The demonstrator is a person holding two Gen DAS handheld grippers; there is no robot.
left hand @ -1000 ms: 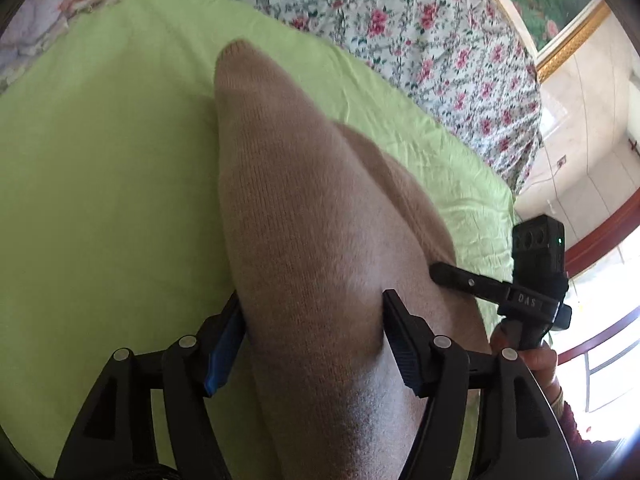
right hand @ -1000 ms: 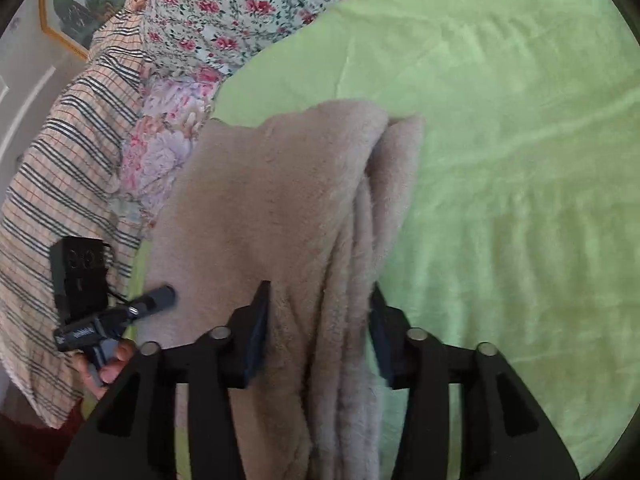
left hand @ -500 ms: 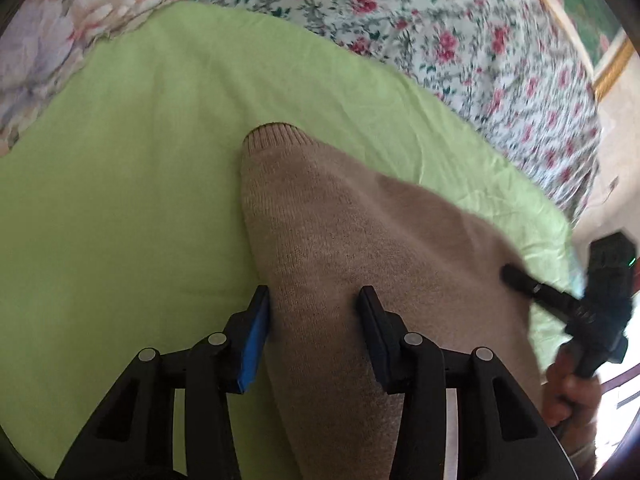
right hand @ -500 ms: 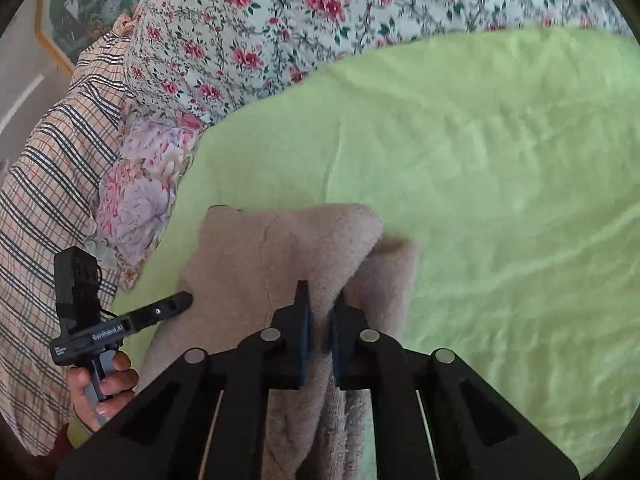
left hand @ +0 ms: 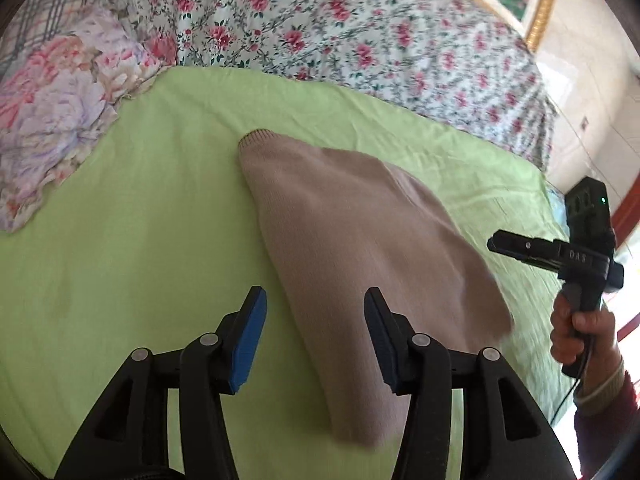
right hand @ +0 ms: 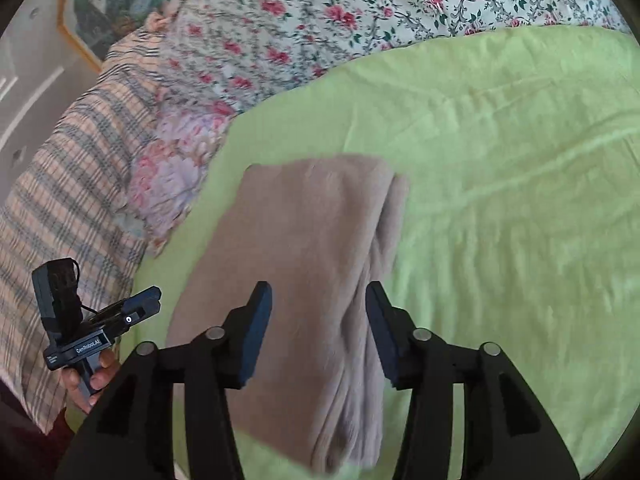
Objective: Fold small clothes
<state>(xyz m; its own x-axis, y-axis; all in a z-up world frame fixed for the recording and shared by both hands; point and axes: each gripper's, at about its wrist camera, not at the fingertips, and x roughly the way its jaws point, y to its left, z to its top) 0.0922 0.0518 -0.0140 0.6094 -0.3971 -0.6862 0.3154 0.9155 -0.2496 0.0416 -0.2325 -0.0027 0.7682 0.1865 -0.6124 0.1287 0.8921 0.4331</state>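
Both grippers have let go and pulled back: the left gripper [left hand: 314,332] and right gripper [right hand: 318,330] hover with fingers wide apart, empty. The garment [left hand: 360,248] lies folded on the bed [left hand: 120,260] just ahead of them. A low finger could snag and undo the fold.

Folded garment [left hand: 360,248] on sheet [left hand: 120,260]; quilt [left hand: 340,28] behind
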